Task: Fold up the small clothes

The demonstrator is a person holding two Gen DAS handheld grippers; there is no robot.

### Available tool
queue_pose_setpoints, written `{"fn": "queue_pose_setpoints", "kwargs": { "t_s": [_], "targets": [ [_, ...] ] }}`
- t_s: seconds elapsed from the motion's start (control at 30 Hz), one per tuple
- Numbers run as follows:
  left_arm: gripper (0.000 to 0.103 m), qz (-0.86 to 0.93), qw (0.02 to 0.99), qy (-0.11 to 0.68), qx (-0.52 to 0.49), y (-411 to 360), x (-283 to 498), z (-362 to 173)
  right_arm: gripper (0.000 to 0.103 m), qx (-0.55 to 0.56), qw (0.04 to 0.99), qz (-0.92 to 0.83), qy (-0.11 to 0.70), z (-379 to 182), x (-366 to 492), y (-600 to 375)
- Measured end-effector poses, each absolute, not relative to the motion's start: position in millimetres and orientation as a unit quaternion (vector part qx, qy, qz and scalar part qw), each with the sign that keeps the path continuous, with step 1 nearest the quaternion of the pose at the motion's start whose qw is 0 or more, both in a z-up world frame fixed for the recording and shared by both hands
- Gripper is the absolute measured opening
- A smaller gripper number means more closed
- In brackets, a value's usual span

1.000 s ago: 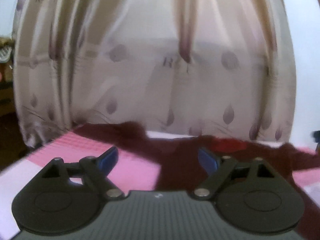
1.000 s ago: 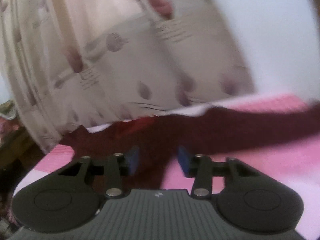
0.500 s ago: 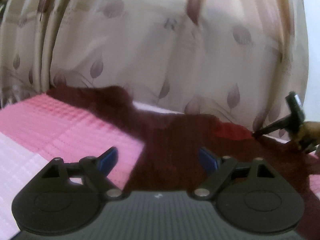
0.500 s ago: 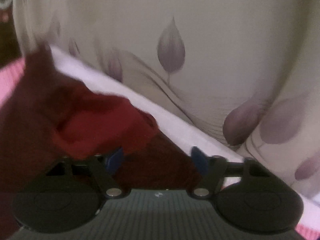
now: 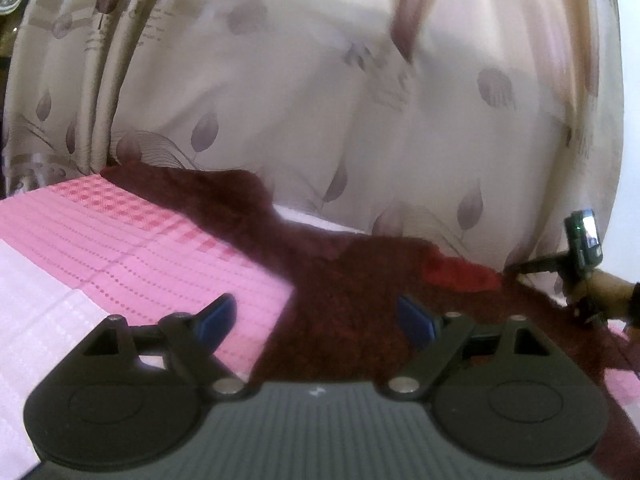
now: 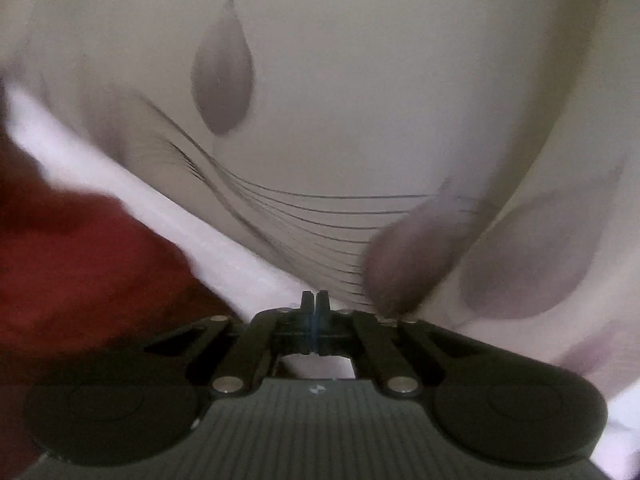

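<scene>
Left gripper fingers spread wide, right gripper fingers just closed together, gripping nothing visible

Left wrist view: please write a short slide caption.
Open left tool above dark red garment on pink cloth, before a curtain.

Dim, soft, blurred fisheye views

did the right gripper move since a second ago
Yes. The right gripper swung toward the curtain, which now fills its view; its jaws have just been closing, seemingly on nothing.
</scene>
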State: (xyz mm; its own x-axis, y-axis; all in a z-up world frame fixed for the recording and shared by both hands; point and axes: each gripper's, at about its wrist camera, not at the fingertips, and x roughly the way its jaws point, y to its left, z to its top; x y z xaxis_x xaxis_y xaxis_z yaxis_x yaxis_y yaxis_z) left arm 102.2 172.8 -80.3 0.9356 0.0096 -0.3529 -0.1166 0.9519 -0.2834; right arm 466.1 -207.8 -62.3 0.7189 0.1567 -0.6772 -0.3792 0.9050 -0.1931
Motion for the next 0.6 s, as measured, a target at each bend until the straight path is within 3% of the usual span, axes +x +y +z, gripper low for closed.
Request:
{"fn": "queue_pose_setpoints", "kwargs": {
  "t_s": [0.07,0.2,0.27,0.47,0.5,0.53,0.6],
  "targets": [
    [0.088,0.03,0.97,0.18,-0.162,175.5,103.2,-81.5,0.008,-0.115,0.916,0.17,0.344,-47.7,463.9,-216.9],
    [0.088,0.029,0.968,0.182,-0.169,176.5,103.9,-82.2,0.053,-0.094,0.902,0.282,0.313,-9.2,457.5,-189.2],
    [0.088,0.03,0.97,0.176,-0.164,175.0,101.5,-81.0,0.065,-0.1,0.869,0.352,0.332,-5.6,462.4,-154.5],
    [0.088,0.021,0.97,0.173,-0.17,176.8,99.3,-81.6,0.062,-0.229,0.817,0.417,0.325,-38.2,454.4,-71.5],
    [0.088,0.018,0.968,0.179,-0.173,177.7,100.9,-82.4,0.053,-0.237,0.813,0.418,0.328,-42.9,454.7,-67.3],
    [0.088,0.016,0.967,0.184,-0.177,178.5,102.4,-83.2,0.034,-0.231,0.815,0.416,0.331,-47.3,457.1,-63.5],
    [0.088,0.014,0.964,0.188,-0.185,180.7,103.0,-84.8,0.021,-0.214,0.822,0.411,0.33,-49.7,460.2,-57.7]
  ]
}}
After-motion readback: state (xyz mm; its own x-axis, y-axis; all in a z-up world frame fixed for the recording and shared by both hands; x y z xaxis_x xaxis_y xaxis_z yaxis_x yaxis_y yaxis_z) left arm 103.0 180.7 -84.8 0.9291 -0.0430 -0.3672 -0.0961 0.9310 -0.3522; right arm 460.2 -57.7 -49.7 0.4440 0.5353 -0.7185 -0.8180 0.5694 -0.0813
